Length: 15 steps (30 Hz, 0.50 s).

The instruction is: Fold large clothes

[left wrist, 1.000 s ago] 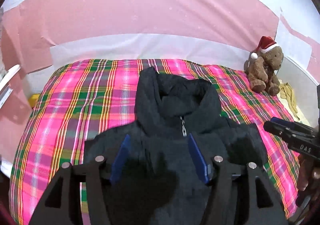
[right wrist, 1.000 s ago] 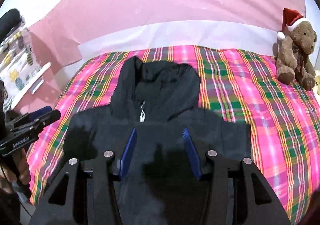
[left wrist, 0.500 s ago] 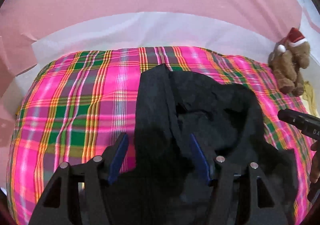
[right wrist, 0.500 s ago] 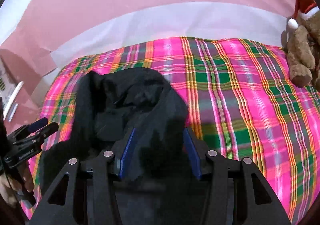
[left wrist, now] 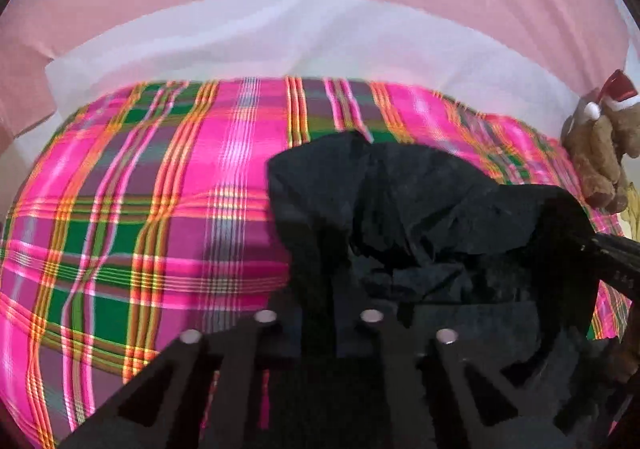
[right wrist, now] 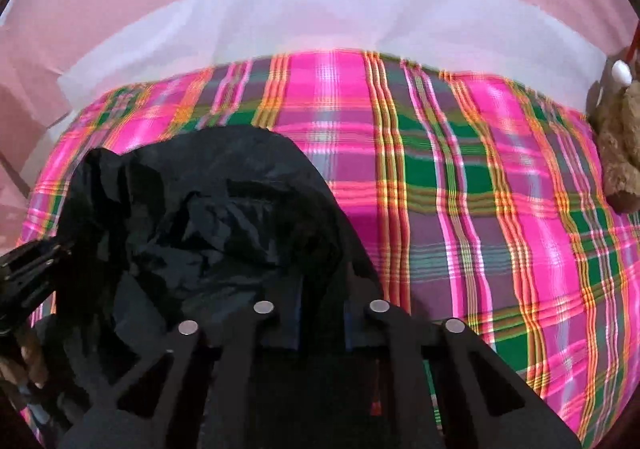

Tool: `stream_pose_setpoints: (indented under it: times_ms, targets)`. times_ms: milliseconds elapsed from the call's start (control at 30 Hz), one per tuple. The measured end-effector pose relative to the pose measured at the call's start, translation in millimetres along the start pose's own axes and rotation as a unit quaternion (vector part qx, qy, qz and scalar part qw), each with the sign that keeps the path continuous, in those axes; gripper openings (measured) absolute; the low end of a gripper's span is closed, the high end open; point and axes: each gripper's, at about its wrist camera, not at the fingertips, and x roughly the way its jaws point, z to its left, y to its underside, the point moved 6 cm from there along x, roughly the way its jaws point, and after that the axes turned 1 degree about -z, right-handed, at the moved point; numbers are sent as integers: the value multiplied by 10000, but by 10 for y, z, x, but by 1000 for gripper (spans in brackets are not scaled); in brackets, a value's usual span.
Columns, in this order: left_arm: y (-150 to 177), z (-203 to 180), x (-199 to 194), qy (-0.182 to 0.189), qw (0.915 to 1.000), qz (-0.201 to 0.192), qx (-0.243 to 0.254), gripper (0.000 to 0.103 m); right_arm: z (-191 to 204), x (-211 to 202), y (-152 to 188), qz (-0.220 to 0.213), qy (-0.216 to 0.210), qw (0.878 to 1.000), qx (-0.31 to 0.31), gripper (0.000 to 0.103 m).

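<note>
The black jacket is covering the left gripper's fingers, so the pads are not showing. In the right wrist view, jacket folds are hiding most of the right gripper's blue pads. The teddy bear at the far right is being cut off by the frame edge in both views. The plaid bedcover is looking smeared by motion blur.
</note>
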Motion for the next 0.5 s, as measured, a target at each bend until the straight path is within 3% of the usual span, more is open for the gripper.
stream_pose_setpoints:
  times_ms: [267,500]
  targets:
    - [94,13,-1005,460,9957,-770,-251,7,105,-919,113,-811,-310,9962,45,9]
    - [650,67,-2005,879,9875,-1241,-411,7,134,-1907,784,-1361,-676,9880,280,9]
